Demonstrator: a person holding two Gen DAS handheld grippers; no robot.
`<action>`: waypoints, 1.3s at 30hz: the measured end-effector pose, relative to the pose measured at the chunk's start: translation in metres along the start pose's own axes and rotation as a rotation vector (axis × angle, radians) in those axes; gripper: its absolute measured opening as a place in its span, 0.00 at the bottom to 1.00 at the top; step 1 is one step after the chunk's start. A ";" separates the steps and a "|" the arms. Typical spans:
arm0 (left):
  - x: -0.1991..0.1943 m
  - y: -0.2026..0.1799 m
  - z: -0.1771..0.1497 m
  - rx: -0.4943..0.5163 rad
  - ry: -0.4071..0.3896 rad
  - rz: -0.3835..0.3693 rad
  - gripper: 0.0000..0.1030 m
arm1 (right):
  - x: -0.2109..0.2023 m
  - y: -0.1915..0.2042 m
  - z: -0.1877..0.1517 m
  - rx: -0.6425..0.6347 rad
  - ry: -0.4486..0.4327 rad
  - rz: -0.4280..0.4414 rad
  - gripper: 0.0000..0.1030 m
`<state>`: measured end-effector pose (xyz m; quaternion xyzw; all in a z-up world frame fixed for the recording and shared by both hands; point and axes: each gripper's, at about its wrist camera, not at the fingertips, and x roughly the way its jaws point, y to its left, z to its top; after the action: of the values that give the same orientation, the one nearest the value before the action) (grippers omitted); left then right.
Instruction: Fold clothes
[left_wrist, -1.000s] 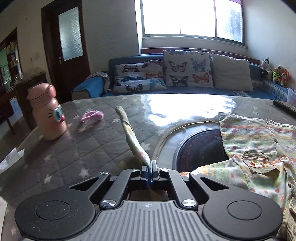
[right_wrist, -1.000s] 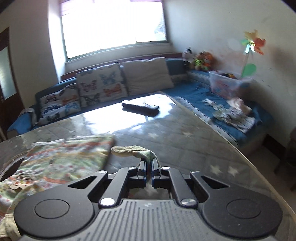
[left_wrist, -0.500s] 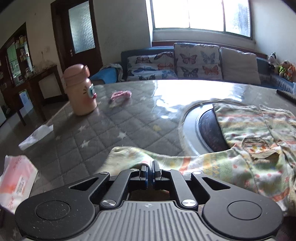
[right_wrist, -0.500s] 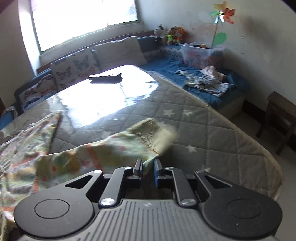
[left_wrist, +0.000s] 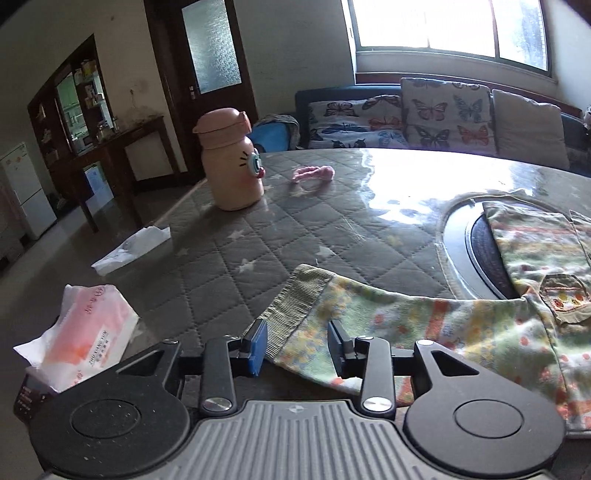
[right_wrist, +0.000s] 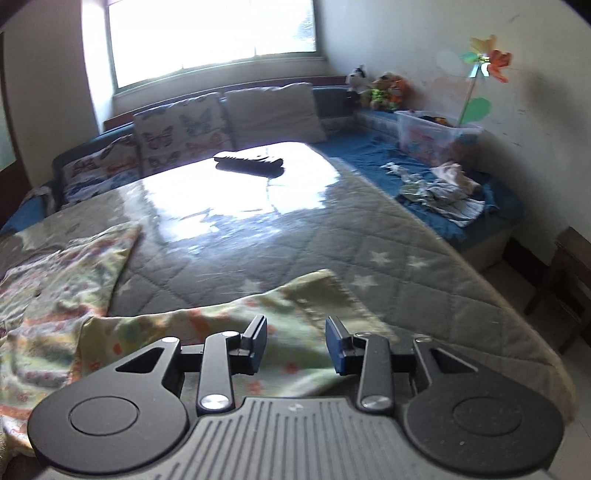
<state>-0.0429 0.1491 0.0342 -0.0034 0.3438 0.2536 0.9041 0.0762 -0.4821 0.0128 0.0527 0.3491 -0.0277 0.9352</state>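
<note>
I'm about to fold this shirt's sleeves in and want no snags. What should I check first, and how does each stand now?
1. Left tool open: ok.
2. Right tool open: ok.
3. Left sleeve lying flat on the table: ok.
4. Right sleeve flat: cannot tell, blurred.
5. Bottle apart from the shirt: ok.
6. Tissue pack apart from the left sleeve: ok.

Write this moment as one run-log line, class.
task: fold clothes | left gripper: open over sleeve cuff | right gripper: open over other sleeve | shirt: flat on table
</note>
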 end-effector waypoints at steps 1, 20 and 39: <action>-0.001 0.000 0.001 0.003 -0.002 -0.005 0.38 | 0.005 0.005 0.000 -0.006 0.010 0.010 0.34; 0.031 -0.128 0.055 0.217 -0.043 -0.311 0.51 | 0.045 0.062 0.043 -0.113 0.052 0.195 0.36; 0.116 -0.195 0.095 0.299 0.018 -0.428 0.51 | 0.139 0.165 0.092 -0.243 0.138 0.363 0.34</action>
<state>0.1790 0.0495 0.0018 0.0555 0.3770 0.0030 0.9246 0.2553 -0.3308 0.0036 0.0033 0.3978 0.1867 0.8983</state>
